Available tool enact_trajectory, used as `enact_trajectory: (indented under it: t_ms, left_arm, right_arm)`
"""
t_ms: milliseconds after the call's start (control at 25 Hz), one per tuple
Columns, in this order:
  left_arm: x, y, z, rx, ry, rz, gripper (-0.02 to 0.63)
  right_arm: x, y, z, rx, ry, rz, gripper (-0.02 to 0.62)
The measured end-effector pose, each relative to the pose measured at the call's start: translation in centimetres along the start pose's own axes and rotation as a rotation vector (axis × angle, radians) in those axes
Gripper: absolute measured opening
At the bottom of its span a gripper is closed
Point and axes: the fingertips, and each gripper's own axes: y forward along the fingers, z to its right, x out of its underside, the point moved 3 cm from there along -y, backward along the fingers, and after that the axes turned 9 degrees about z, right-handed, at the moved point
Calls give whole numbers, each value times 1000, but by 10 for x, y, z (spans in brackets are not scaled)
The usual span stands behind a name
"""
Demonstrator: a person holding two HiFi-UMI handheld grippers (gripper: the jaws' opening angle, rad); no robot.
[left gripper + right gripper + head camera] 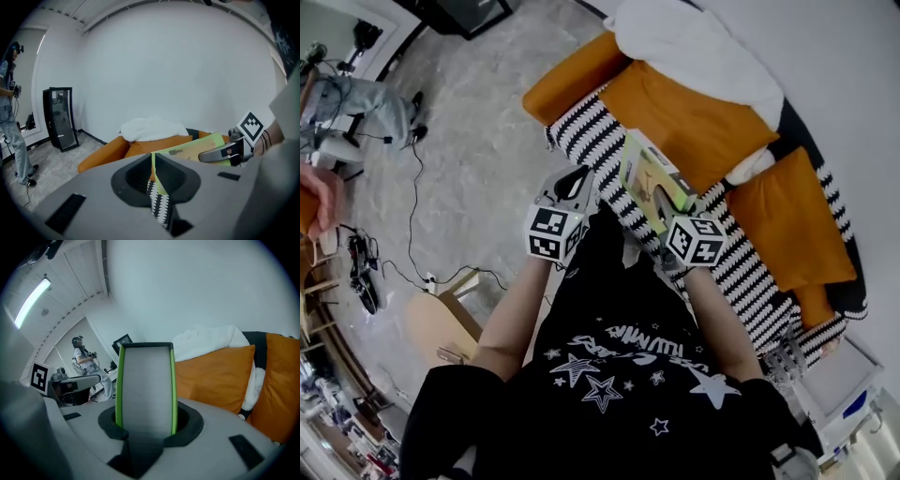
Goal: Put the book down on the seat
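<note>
My right gripper (pixel 664 217) is shut on the lower end of a green-edged book (pixel 652 176), which I hold in the air over the black-and-white striped seat (pixel 595 141) of the sofa. In the right gripper view the book (pixel 145 385) stands upright between the jaws of the right gripper (pixel 145 427). My left gripper (pixel 572 185) hovers just left of the book, jaws together and holding nothing. From the left gripper (pixel 154 187) I see the book (pixel 187 149) and the right gripper (pixel 225 151) ahead to the right.
Orange cushions (pixel 694 117) (pixel 787 225) lean against the sofa back, with a white blanket (pixel 694 47) on top. An orange bolster (pixel 567 80) closes the far end. A person (pixel 356 103) stands at far left, cables (pixel 412 206) cross the floor, and a wooden stool (pixel 441 323) is near my legs.
</note>
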Motion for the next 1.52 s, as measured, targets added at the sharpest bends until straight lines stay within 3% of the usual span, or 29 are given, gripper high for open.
enact_trajectory:
  t_ms: [400, 720, 1080, 1240, 1520]
  left_arm:
    - [16, 60, -34, 144, 31, -92, 29]
    - [36, 104, -28, 274, 66, -164, 29]
    - [64, 143, -60, 298, 85, -221, 29]
    - [78, 144, -52, 310, 75, -255, 29]
    - [100, 151, -44, 341, 81, -288, 29]
  right_arm:
    - [21, 49, 13, 110, 50, -47, 141]
    - [46, 74, 34, 177, 106, -62, 141]
    - [60, 124, 49, 146, 101, -41, 141]
    - [67, 126, 55, 75, 158, 8, 140]
    - [85, 137, 75, 49, 202, 42, 140]
